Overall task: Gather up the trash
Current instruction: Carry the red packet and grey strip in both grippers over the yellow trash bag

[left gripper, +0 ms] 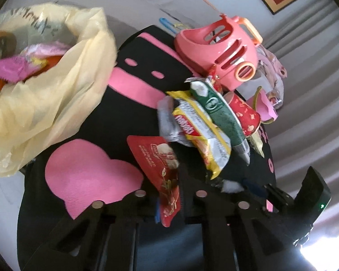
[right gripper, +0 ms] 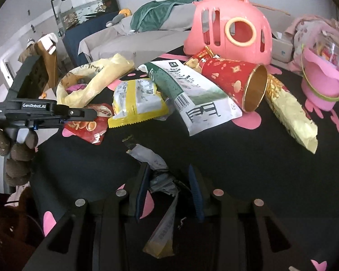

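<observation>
Two grippers: both working the black mat (right gripper: 259, 158).
Left gripper (left gripper: 169, 194): pinching red wrapper (left gripper: 162, 169).
Right gripper (right gripper: 169, 192): jaws parted, standing around crumpled wrapper (right gripper: 162, 180).

Open black cloth (right gripper: 248, 158) lies near and to the right of the wrapper heap (right gripper: 146, 99). Far passage is blocked by the pink carrier (right gripper: 228, 27) and tipped red cup (right gripper: 237, 81); the yellow bag (right gripper: 90, 83) closes the far left, the pink bucket (right gripper: 323, 85) the far right
</observation>
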Demonstrator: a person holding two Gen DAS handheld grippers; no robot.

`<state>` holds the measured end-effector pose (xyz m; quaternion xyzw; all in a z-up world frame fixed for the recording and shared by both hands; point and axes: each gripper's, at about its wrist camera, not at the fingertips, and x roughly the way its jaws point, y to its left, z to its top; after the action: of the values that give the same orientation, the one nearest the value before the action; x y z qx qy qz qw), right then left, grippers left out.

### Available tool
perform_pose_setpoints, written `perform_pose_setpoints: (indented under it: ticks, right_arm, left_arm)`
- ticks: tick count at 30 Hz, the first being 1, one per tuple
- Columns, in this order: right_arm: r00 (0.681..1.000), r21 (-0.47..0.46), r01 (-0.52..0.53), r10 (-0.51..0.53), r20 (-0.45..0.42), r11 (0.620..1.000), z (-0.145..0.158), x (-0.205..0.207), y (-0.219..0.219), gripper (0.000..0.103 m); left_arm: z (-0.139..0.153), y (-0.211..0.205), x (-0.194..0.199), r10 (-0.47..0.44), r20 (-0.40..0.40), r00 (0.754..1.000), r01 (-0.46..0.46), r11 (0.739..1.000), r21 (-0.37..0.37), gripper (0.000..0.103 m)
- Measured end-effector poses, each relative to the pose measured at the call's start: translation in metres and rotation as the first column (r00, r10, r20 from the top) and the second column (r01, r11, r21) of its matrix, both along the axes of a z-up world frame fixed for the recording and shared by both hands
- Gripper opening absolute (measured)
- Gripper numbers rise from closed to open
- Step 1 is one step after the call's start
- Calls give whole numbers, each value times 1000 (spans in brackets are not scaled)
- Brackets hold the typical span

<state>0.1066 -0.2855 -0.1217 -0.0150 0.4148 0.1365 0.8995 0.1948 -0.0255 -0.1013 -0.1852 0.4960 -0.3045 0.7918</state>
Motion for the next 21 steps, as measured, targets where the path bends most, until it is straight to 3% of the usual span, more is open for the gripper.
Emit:
perform_pose_setpoints:
  ticks: [4, 11, 14, 15, 21]
  right_arm:
    - [998, -61, -63, 63, 10, 996, -1, -2, 12, 46]
    - [996, -133, -89, 90, 5, 987, -5, 4, 21, 48]
    - [997, -119, -75, 74, -9, 990, -6, 7, 17, 44]
    - [997, -113, -76, 75, -13, 991, -5, 8, 16, 32]
    - [994, -69, -107, 108, 22, 992, 20, 6, 26, 32]
  left_arm:
    - [14, -1, -7, -8, 59, 998, 7, 1000, 19, 4]
    - [27, 12, -15, 16, 101, 995, -20, 999, 34, 3]
    - [29, 20, -17, 36, 115, 993, -42, 998, 49, 3]
    - [29, 23, -18, 42, 116, 992, -48, 998, 49, 3]
    - [36, 46, -20, 90, 131, 987, -95, 995, 26, 3]
